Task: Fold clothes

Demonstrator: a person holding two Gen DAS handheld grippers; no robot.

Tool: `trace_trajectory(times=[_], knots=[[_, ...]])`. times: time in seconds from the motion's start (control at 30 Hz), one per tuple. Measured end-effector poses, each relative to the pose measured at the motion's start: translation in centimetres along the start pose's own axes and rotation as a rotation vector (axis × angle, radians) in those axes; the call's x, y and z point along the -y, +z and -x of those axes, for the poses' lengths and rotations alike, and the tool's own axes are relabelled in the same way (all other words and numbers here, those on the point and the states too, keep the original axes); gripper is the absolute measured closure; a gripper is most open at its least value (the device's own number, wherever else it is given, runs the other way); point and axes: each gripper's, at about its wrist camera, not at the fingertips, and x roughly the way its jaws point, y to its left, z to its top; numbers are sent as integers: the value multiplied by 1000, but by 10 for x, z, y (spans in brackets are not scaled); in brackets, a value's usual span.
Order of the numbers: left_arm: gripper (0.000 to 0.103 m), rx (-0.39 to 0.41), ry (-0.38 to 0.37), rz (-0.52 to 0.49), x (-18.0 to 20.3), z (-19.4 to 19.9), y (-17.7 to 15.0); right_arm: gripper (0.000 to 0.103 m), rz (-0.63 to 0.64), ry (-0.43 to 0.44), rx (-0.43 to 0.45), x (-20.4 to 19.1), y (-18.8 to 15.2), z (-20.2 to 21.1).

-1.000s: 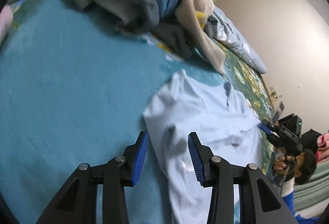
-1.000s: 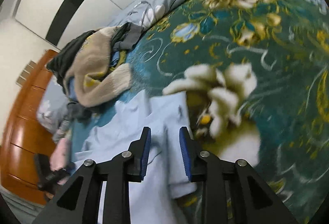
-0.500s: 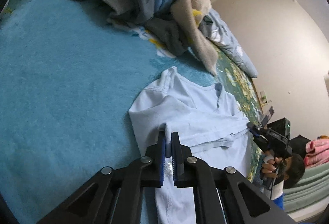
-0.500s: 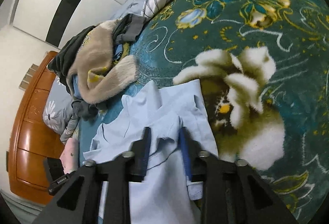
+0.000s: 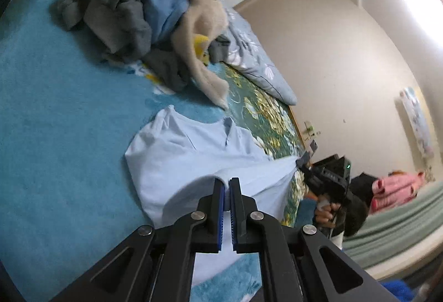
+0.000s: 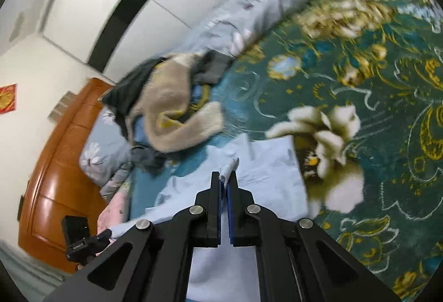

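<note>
A pale blue shirt lies on the bed with its collar end toward the clothes pile. My left gripper is shut on a fold of the shirt's edge and holds it up off the blanket. My right gripper is shut on the opposite edge of the same shirt, with a tuft of cloth sticking out above the tips. In the left wrist view the right gripper pinches the far edge, and the cloth is stretched between the two grippers.
A pile of unfolded clothes with a beige sweater sits at the head of the bed. The bed has a teal blanket and a green floral cover. A grey floral pillow and an orange wooden headboard border it.
Both grippers closed on the shirt's opposite edges and lifted them. The cloth now stretches taut between them.
</note>
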Motion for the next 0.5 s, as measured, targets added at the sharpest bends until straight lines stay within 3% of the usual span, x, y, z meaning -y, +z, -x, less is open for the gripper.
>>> trace_trajectory(times=[0.2, 0.5], knots=[[99, 24, -17, 135, -33, -31, 27, 98, -112, -33, -75, 28, 13, -34], [99, 65, -44, 340, -85, -63, 56, 98, -85, -63, -111, 23, 50, -59]])
